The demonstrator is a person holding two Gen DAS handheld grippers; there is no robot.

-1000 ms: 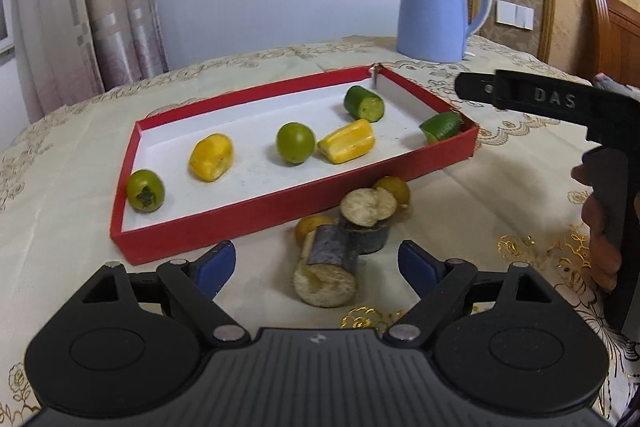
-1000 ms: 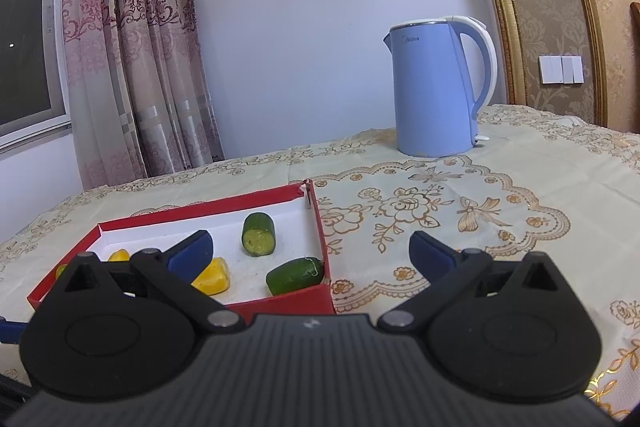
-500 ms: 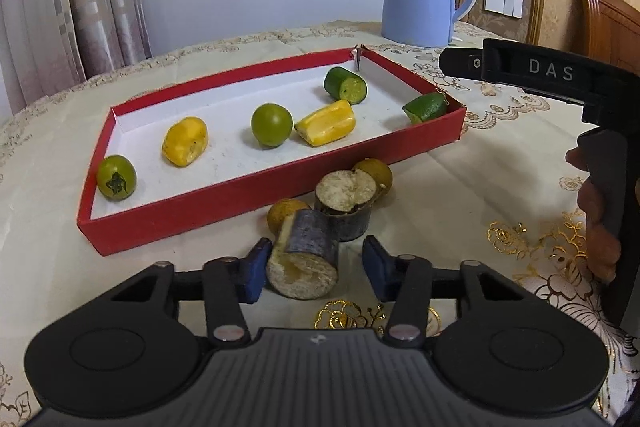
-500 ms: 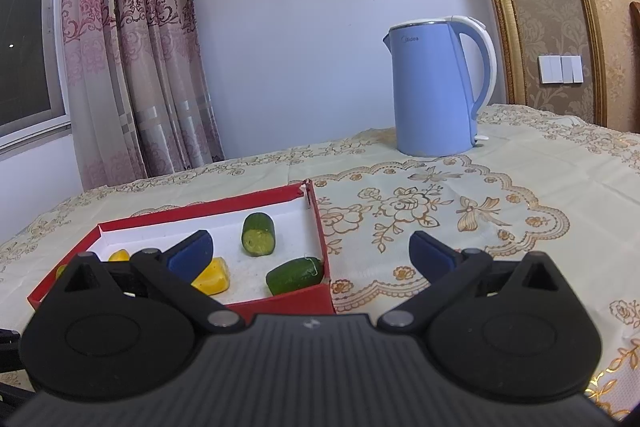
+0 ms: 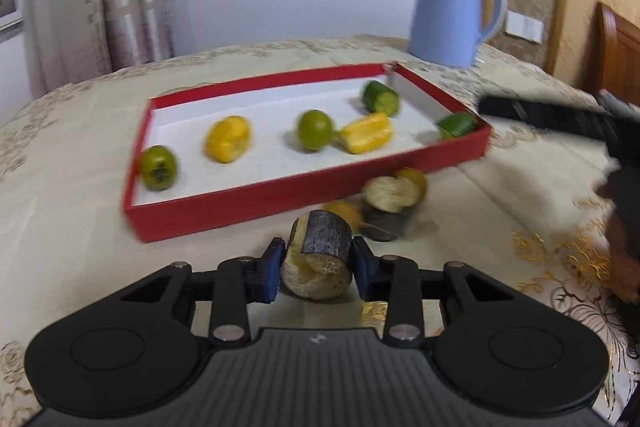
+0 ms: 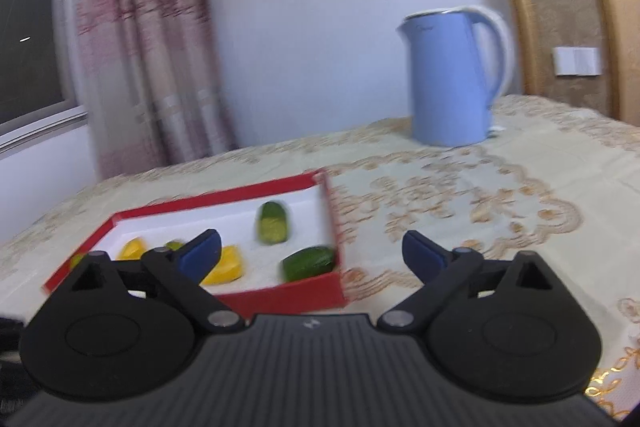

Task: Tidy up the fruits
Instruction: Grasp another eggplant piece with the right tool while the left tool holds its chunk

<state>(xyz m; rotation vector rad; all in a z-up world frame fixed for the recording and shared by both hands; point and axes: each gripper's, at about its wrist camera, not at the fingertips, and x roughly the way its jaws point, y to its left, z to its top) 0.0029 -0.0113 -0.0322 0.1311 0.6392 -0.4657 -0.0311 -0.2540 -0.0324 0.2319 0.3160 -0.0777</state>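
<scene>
My left gripper [image 5: 316, 267] is shut on a dark-skinned eggplant piece [image 5: 320, 255] with a pale cut face, held just above the tablecloth in front of the red tray [image 5: 248, 199]. A second eggplant piece [image 5: 390, 197] and two small orange fruits [image 5: 412, 177] lie on the cloth by the tray's front wall. The tray holds two green round fruits [image 5: 314, 129], two yellow pieces [image 5: 228, 139] and two cucumber pieces [image 5: 380, 97]. My right gripper [image 6: 312, 251] is open and empty, raised near the tray's right corner [image 6: 328, 291].
A blue kettle [image 5: 452, 15] stands behind the tray at the back right; it also shows in the right wrist view [image 6: 452, 79]. The right gripper's body [image 5: 560, 119] and hand are at the right edge. A wooden chair [image 5: 618, 55] is behind it.
My left gripper closed on the eggplant piece and lifted it off the pile. The right gripper shifted slightly and stayed open.
</scene>
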